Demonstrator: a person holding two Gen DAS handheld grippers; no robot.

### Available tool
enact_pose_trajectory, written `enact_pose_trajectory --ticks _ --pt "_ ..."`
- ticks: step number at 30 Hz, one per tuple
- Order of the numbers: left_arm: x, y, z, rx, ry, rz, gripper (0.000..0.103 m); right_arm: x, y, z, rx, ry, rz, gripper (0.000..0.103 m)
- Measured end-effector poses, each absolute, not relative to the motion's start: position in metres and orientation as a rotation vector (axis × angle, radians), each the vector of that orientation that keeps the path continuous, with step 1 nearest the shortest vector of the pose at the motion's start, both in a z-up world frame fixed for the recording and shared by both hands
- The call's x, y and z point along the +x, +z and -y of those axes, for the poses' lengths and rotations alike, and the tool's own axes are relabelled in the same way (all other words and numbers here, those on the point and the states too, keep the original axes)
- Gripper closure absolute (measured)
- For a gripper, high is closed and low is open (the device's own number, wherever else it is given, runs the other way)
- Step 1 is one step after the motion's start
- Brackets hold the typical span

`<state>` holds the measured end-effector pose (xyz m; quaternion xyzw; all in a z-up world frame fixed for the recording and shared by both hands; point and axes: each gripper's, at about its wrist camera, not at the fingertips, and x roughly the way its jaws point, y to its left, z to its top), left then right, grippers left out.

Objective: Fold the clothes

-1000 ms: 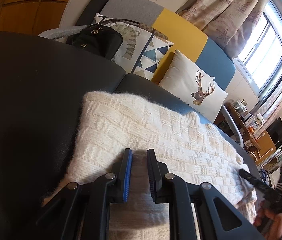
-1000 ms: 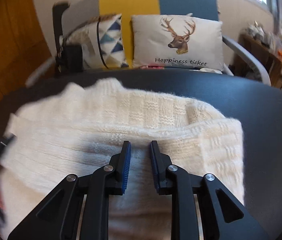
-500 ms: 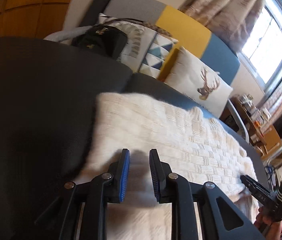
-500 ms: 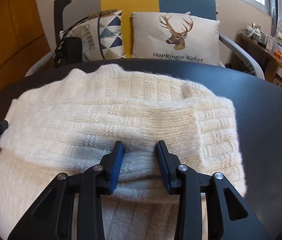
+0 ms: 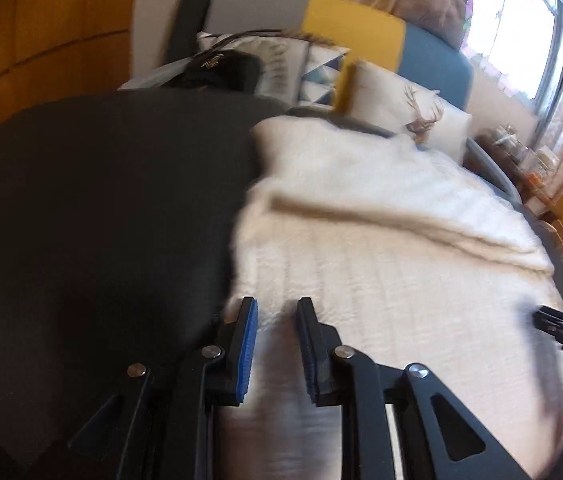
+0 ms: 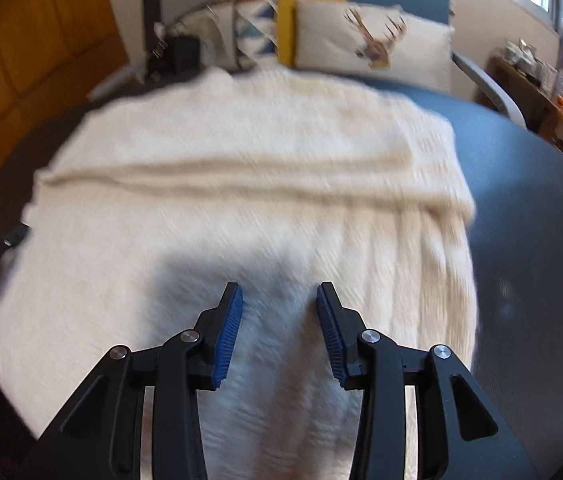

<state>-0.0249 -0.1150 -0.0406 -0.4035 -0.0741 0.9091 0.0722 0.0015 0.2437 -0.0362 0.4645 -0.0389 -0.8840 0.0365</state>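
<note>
Left wrist view: I see the cream sweater [image 5: 381, 264] on the dark table [image 5: 101, 220], fold ridge running 10 to 4 o'clock; my left gripper [image 5: 277, 340] opening narrowly, holding nothing. Right wrist view: the sweater [image 6: 241, 184] lies with its fold ridge 9 to 3 o'clock; my right gripper [image 6: 279, 332] is opening moderately, empty above the knit.

Blurred, seemingly folded sweater [image 5: 381, 248]

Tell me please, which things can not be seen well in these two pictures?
- Sweater knit pattern: motion blur, both views.
- Sweater's near edge: cut off by the bottom edge and the tongs' arms.
- Deer pillow lettering: blurred, right wrist view.
- Right tongs: cut off by the edge in the left wrist view.
</note>
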Motion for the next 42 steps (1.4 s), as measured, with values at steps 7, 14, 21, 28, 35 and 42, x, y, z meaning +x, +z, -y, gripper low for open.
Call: enact_pose_trajectory --ticks 7,14,21,28,35,42 --pt "-0.009 -0.03 0.14 -1.262 2.598 0.343 0.079 0.033 -0.017 -0.283 1.32 -2.679 0.5 0.059" --pt "0.034 -0.027 0.142 -1.222 2.544 0.302 0.08 0.076 -0.01 -0.311 1.386 -2.721 0.49 0.058" --pt "0.042 -0.034 0.095 -1.224 2.601 -0.127 0.079 0.097 -0.023 -0.286 1.479 -2.698 0.256 0.058" --pt "0.047 -0.024 0.104 -1.235 2.585 -0.125 0.079 0.112 -0.017 -0.297 1.507 -2.745 0.196 0.058" --pt "0.012 -0.015 0.062 -1.178 2.529 -0.088 0.079 0.038 0.009 -0.306 1.421 -2.804 0.247 0.077" --pt "0.011 -0.039 0.027 -1.152 2.529 -0.331 0.078 -0.026 -0.028 -0.321 1.579 -2.79 0.17 0.084"
